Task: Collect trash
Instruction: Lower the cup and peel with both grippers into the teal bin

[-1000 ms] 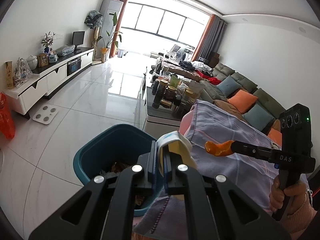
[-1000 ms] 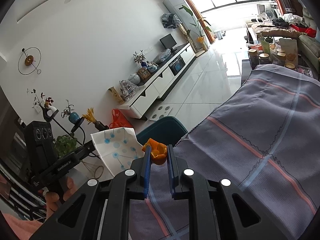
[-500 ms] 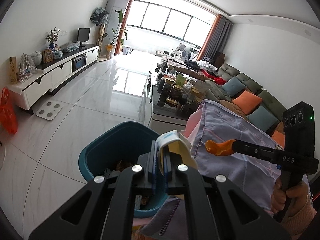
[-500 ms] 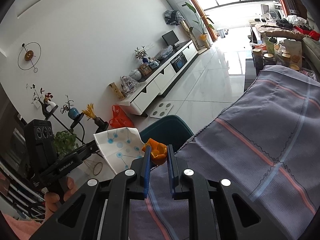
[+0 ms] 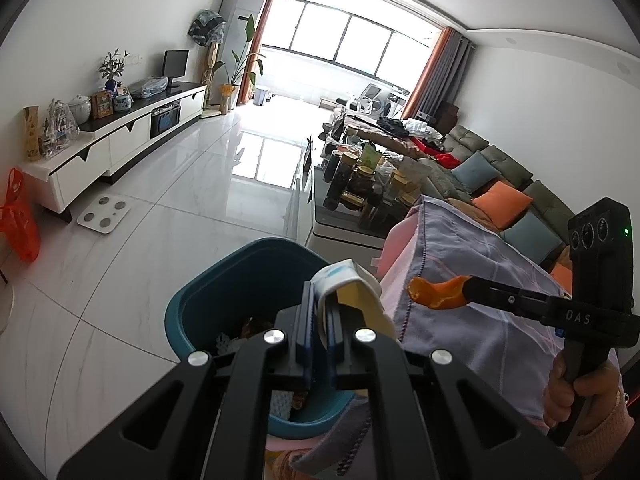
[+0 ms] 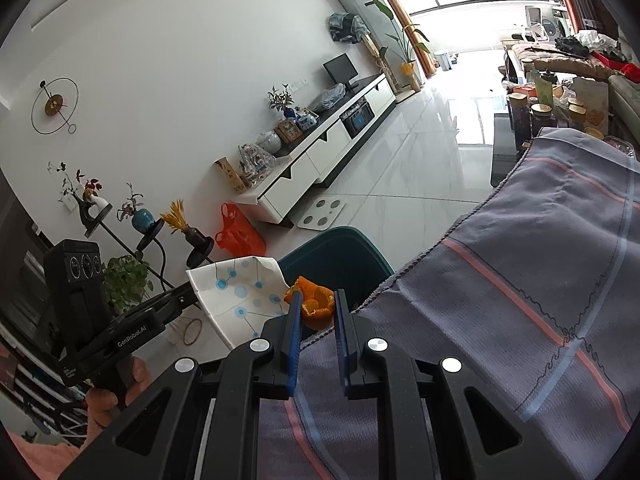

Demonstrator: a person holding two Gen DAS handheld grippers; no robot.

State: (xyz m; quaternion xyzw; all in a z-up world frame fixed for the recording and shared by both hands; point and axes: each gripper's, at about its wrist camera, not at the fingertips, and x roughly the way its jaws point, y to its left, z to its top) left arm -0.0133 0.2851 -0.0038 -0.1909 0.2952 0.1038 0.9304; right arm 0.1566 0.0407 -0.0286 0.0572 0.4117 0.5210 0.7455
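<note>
Table point(image 6: 520, 300): draped in a grey-lilac cloth point(image 5: 480, 292) with pink and blue stripes; the cloth hangs over the table's near edge and a fold of it droops beside the bin. Floor is glossy white tile.

Teal waste bin point(image 5: 224, 304) stands on the floor just off the table's draped edge. Some scraps are visible inside; contents too dark to name. In the right wrist view only its far rim point(image 6: 344, 240) shows, behind the peel.

Left gripper point(image 5: 319, 320): fingers pressed together on a crumpled paper wrapper point(image 5: 352, 284), white with a blue dot-and-line print on one side, yellowish on the inner face. The wrapper is held in the air above the bin's table-side rim. From the right wrist view the same wrapper point(image 6: 240, 292) juts out of the left gripper's tip, next to the peel.

Right gripper point(image 6: 316, 312): fingers narrowly apart and clamped on a piece of orange peel point(image 6: 314, 300). From the left wrist view the peel point(image 5: 434, 292) sits at the gripper's tip over the cloth at the table's edge, beside the bin, not over its opening. A hand point(image 5: 576, 384) in a pink sleeve grips the right handle.
</note>
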